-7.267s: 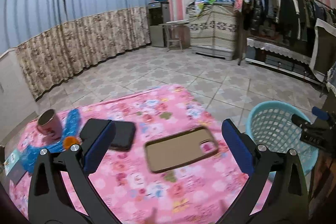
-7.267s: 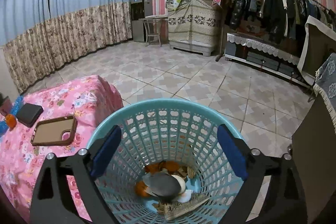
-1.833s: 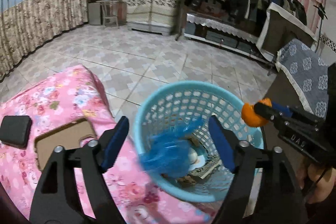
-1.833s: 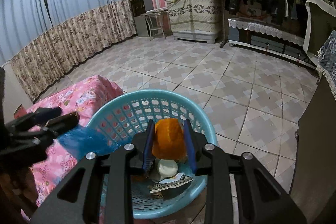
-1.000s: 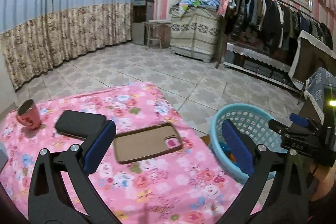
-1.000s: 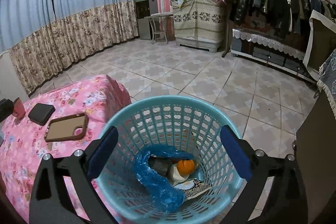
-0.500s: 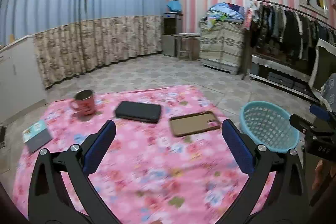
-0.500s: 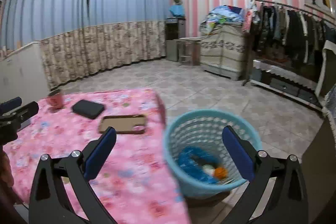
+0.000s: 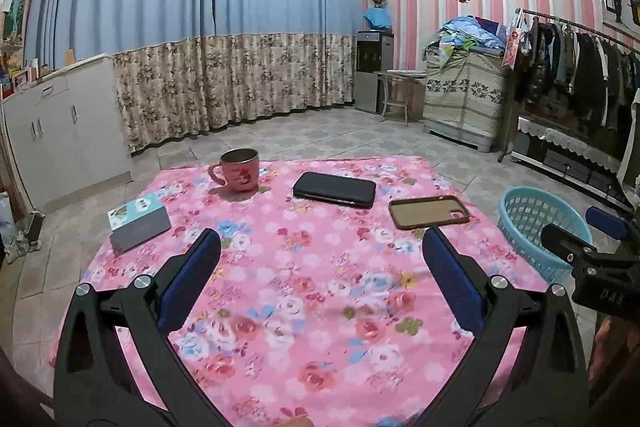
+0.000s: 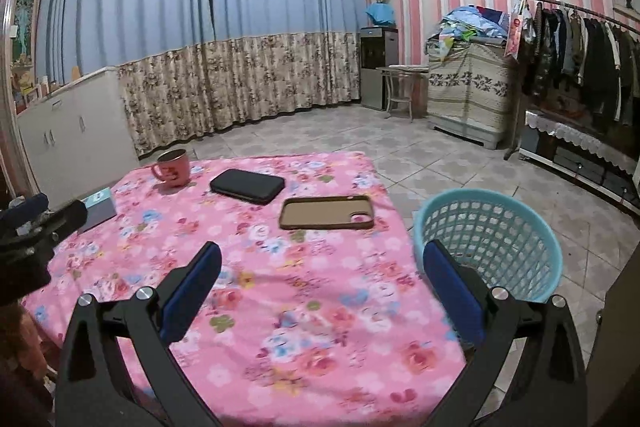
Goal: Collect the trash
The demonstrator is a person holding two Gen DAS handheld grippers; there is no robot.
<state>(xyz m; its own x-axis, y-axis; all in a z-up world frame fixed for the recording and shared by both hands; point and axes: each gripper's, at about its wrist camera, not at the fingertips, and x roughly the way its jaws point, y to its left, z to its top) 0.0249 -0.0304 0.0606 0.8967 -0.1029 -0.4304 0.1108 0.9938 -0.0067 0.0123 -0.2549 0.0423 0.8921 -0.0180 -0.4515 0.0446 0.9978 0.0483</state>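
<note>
The basket (image 10: 486, 227), a round turquoise plastic one with a lattice wall, stands on the tiled floor (image 10: 460, 155) just off the surface's (image 10: 280, 287) right edge. The right wrist view looks partly into it, but only the inner wall shows; what lies at its bottom cannot be told. The left wrist view gives only its far rim (image 9: 536, 203) and part of the wall, behind the right tool's black body.

The left tool (image 9: 320, 267) hangs over the near half of the surface with its blue-padded fingers spread wide and nothing between them. The right tool (image 10: 322, 275) is likewise wide apart and holds nothing, its right finger overlapping the basket's near rim in the picture.

The surface is covered in a soft pink cloth printed with flowers. Near its right edge lies a brown phone case (image 10: 326, 213), flat, inside up, with a camera cut-out at one corner. Beyond it, toward the far edge, lies a black rectangular pouch (image 10: 247, 185) with rounded corners. At the far left corner stands a pink mug (image 10: 173, 167), upright, handle to the left, metal-lined. By the left edge sits a small box (image 9: 138, 221) with a teal top; the left wrist view shows it whole, while in the right wrist view the left tool partly hides it.
</note>
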